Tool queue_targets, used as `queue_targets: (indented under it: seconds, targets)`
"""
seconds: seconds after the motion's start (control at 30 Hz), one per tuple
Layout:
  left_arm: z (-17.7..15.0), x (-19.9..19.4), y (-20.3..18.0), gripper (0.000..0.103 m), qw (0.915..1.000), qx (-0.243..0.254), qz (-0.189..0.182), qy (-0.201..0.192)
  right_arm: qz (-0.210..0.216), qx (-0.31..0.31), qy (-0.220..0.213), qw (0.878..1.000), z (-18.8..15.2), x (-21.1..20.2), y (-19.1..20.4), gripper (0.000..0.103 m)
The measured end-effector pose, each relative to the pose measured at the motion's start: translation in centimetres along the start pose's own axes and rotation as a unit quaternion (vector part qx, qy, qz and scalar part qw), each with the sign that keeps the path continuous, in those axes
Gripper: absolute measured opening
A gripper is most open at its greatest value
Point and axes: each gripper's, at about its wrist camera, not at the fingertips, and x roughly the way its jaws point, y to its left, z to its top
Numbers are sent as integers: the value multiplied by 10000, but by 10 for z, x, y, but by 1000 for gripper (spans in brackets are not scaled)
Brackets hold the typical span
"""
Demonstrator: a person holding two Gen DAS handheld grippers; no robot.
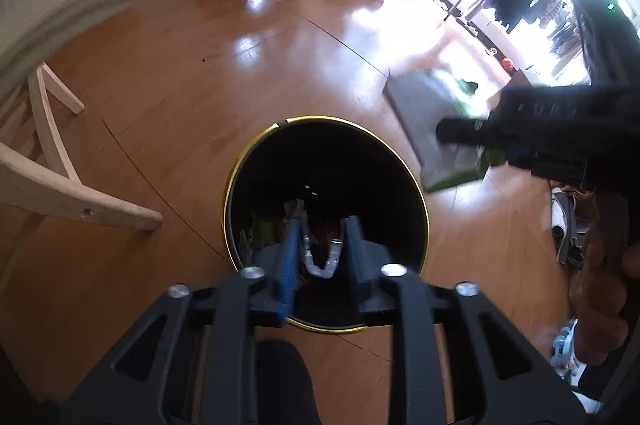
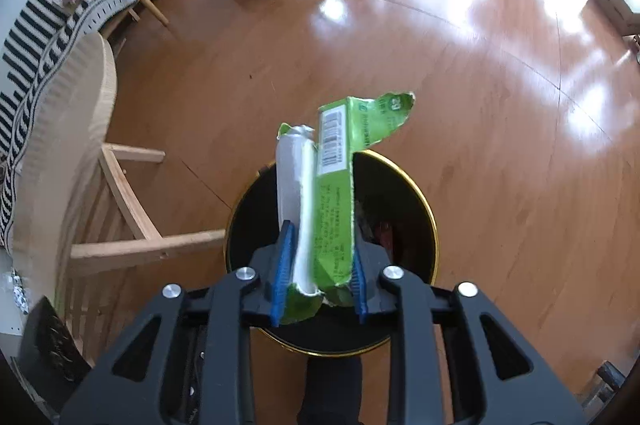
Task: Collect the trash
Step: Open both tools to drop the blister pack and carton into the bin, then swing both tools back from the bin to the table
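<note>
**Green carton held over the bin**

The right gripper (image 2: pixel 318 273) is clamped on a torn green carton (image 2: pixel 334 185), which sticks out ahead of its fingers, above the gold-rimmed black trash bin (image 2: pixel 416 181). The left gripper (image 1: pixel 320 245) pinches a small white-wrapped scrap (image 1: pixel 320 265) over the same bin (image 1: pixel 332 161), its fingers narrowly apart.
</note>
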Motion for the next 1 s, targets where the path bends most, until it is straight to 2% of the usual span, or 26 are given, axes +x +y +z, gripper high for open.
queue_targets:
  seconds: [0.03,0.07,0.1,0.13,0.3,0.4,0.53,0.67,0.83,0.93,1.0]
  targets:
    - [1,-1,0,60,10000,-7,13,-28,-39,19,16,10000,0,2,-1,46]
    - [2,-4,0,72,10000,-24,19,-88,-71,40,-7,10000,-1,2,-1,69]
    - [3,-7,0,74,9999,-31,4,-139,-108,61,-92,9999,0,0,0,76]
    - [3,-8,0,75,9999,-38,-13,-146,-102,68,-144,9998,0,-1,-1,78]
    - [7,-30,7,79,9998,23,-52,-190,81,140,-498,9986,2,-25,10,78]
    - [8,-66,18,85,9993,140,47,-338,287,-134,-860,9958,3,-52,38,78]
    - [7,-136,53,89,9960,218,459,-737,591,-865,-1387,9848,-11,-89,111,83]
    - [-4,-222,113,92,9889,24,897,-1182,941,-1525,-1666,9696,-33,-112,195,85]
    - [-35,-314,193,94,9722,-250,1745,-1540,1498,-2345,-1641,9464,-76,-122,317,86]
    - [-65,-366,257,94,9536,-701,2368,-1723,1737,-2888,-1549,9287,-108,-120,391,86]
    - [-82,-388,288,94,9438,-1043,2528,-1855,1887,-3263,-1435,9151,-134,-115,442,86]
